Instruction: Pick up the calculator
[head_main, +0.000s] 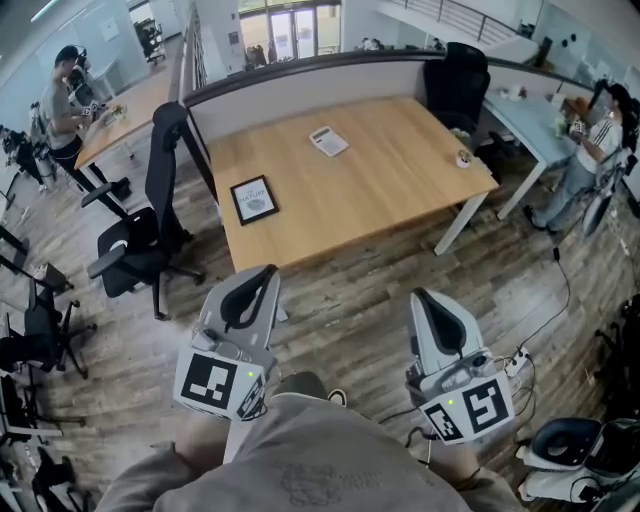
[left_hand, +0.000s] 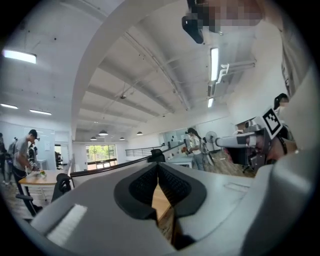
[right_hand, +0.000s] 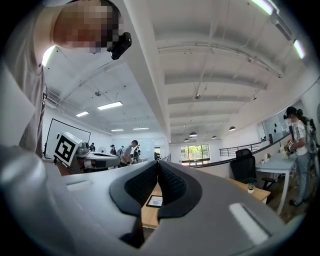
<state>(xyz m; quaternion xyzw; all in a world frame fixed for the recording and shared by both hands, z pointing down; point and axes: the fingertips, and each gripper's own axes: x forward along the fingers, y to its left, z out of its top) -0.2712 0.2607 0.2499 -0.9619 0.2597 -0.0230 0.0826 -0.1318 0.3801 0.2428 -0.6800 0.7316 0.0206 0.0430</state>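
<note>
**Both grippers closed, calculator lying across the tabletop**

The calculator (head_main: 328, 141) lies flat on the far half of the wooden tabletop (head_main: 400, 190), close to the low partition (head_main: 300, 90) that runs along its back edge. It is well apart from both grippers, which are held level over the wood floor (head_main: 340, 310) on the near side.

The left gripper (head_main: 264, 273) has its jaws together, the tips meeting in its own view. The right gripper (head_main: 419, 297) also has its jaws closed tip to tip. Neither touches the tabletop.

A framed picture (head_main: 254, 199) lies nearer the front left corner of the tabletop, and it also shows through the gap under the right gripper's closed jaws. A small potted plant (head_main: 463, 158) stands by the right edge. A black office chair (head_main: 150, 215) stands just beside the tabletop's left side. People stand at other desks in the far left and far right of the room.
</note>
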